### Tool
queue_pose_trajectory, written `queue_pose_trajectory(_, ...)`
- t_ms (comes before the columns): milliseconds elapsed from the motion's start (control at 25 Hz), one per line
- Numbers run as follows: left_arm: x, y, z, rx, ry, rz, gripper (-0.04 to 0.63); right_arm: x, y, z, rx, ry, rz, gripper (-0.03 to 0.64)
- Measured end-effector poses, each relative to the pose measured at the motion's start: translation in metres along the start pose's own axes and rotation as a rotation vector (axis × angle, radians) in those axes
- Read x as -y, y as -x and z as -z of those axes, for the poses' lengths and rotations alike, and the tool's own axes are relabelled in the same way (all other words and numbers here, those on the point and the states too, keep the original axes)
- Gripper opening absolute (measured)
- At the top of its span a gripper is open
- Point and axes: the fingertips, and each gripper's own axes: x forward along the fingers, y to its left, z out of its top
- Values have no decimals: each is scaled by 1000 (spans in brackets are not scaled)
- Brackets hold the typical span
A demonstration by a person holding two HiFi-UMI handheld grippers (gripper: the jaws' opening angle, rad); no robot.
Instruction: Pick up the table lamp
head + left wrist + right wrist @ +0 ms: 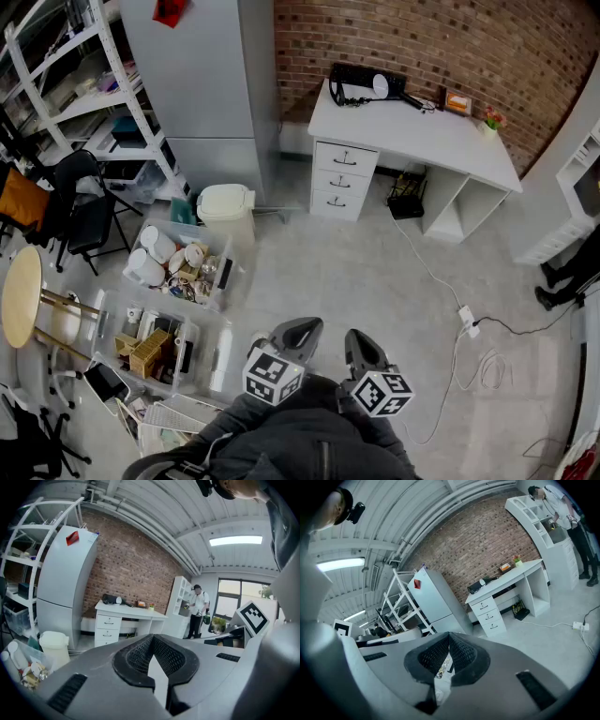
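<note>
We hold both claws low and close to our body, well apart from the table lamp (367, 84). It sits across the room, black with a pale round head, at the left end of the white counter (441, 141) against the brick wall (422, 37). The left claw (153, 638) is pressed together with nothing in it. The right claw (449, 635) has its tips together too, and it is also empty.

On the floor to our left, a clear bin (232, 281) holds white jars and cups. A second clear bin (217, 352) just beside it holds a woven basket and small boxes. A white lidded pail (225, 204) stands by the tall grey cabinet (202, 84).

The counter has three drawers (339, 178) and carries a small orange box (457, 103) and a tiny potted plant (491, 122). A white power strip (467, 322) with trailing cables lies on the pale grey floor (375, 272). At the far left are a white shelving rack (103, 84), a black chair (84, 202) and a round wooden top (21, 295). In the left gripper view, a person (199, 609) stands at a white shelf unit (177, 602).
</note>
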Motion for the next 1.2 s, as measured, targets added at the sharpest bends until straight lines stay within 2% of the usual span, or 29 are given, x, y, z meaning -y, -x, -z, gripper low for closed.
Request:
queue_pose_trajectory(240,4,-6,0,-28,-34,15,8,6,-2,-4,2,-17,18,11)
queue_pose_trajectory(440,4,-8,2,-35,-29,1,8,-1,2,-10,55,-34,-28,11)
queue_pose_trajectory(760,5,-2,26,-99,-24,13,8,-12,-1,0,50,20,-66,12)
queue_pose_trajectory(1200,-25,-39,8,-86,-22,6,8,1,-39,-9,-13,-24,-80,12)
